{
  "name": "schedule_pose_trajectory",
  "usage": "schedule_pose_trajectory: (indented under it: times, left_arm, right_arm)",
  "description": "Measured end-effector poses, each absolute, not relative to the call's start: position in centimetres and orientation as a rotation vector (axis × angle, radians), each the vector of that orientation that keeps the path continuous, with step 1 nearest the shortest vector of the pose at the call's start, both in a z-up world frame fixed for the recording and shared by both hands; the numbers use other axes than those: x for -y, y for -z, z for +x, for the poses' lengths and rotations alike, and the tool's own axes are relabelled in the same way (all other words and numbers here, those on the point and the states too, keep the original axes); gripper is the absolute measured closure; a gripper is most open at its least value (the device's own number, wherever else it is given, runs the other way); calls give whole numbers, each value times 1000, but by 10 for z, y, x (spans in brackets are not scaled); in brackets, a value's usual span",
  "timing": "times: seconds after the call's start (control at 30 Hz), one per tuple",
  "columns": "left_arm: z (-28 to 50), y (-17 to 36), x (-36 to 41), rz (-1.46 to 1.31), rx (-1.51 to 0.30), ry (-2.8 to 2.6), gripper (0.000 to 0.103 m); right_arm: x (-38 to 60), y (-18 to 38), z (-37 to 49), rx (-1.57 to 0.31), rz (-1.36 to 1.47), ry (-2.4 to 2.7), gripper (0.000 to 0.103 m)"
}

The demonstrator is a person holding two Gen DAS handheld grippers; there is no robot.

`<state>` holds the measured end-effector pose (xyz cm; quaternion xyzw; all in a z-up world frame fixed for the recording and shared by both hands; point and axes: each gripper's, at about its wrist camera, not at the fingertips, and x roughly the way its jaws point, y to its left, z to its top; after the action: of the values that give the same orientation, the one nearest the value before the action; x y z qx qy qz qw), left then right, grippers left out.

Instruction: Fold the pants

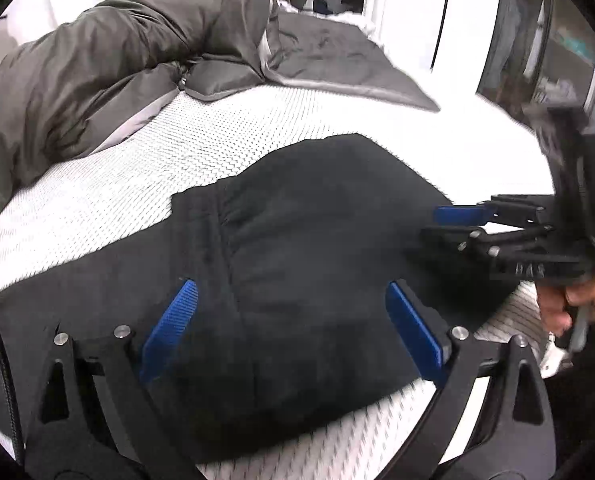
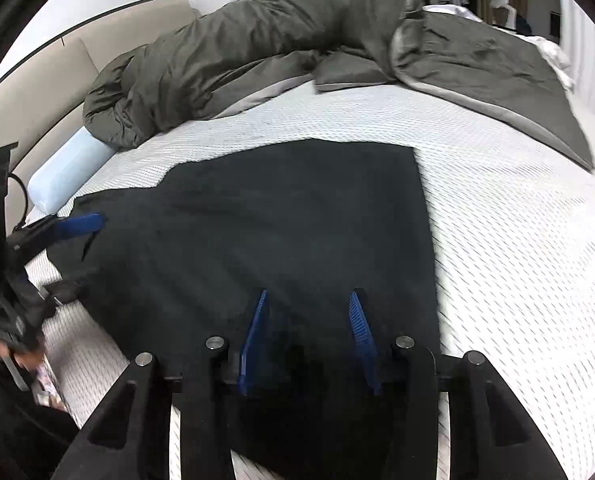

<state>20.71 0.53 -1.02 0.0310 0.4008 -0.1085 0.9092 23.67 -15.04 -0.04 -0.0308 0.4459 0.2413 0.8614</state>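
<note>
The black pants (image 1: 297, 248) lie folded into a flat block on the white textured mattress (image 1: 137, 184); they also show in the right wrist view (image 2: 289, 224). My left gripper (image 1: 289, 300) is wide open just above the near part of the pants, holding nothing. My right gripper (image 2: 309, 304) is partly open over the near edge of the pants, empty. It shows in the left wrist view (image 1: 437, 220) at the pants' right edge. The left gripper shows at the left of the right wrist view (image 2: 81, 248).
A grey-green duvet (image 2: 257, 52) is bunched along the far side of the mattress (image 2: 517, 240). A light blue bolster (image 2: 65, 176) lies at the far left by the beige headboard (image 2: 25, 92). A mirror (image 1: 537, 40) stands at the right.
</note>
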Motion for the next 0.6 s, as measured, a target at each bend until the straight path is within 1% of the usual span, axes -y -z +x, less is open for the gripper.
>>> schedule_pose_trajectory:
  times: [0.03, 0.07, 0.13, 0.2, 0.3, 0.37, 0.5, 0.6]
  left_arm:
    - [219, 17, -1, 85, -841, 207, 17]
    - [231, 27, 2, 102, -877, 190, 27]
    - [253, 52, 4, 147, -955, 138, 39]
    - [255, 62, 0, 145, -946, 148, 39]
    - [253, 59, -8, 110, -944, 162, 38]
    - [253, 61, -11, 103, -953, 147, 29]
    - [258, 43, -16, 73, -970, 144, 29]
    - [266, 16, -26, 21, -871, 117, 29]
  right_arm:
    - [140, 4, 245, -944, -68, -514, 60]
    - [132, 9, 251, -960, -73, -520, 60]
    - [117, 27, 269, -1029, -105, -518, 60]
    - [110, 41, 284, -1060, -140, -493, 61]
    - [122, 37, 285, -1034, -221, -392, 61]
    - [138, 36, 289, -1020, -276, -279, 60]
    - [153, 28, 296, -1022, -166, -343, 60]
    - [140, 10, 304, -978, -43, -420, 60]
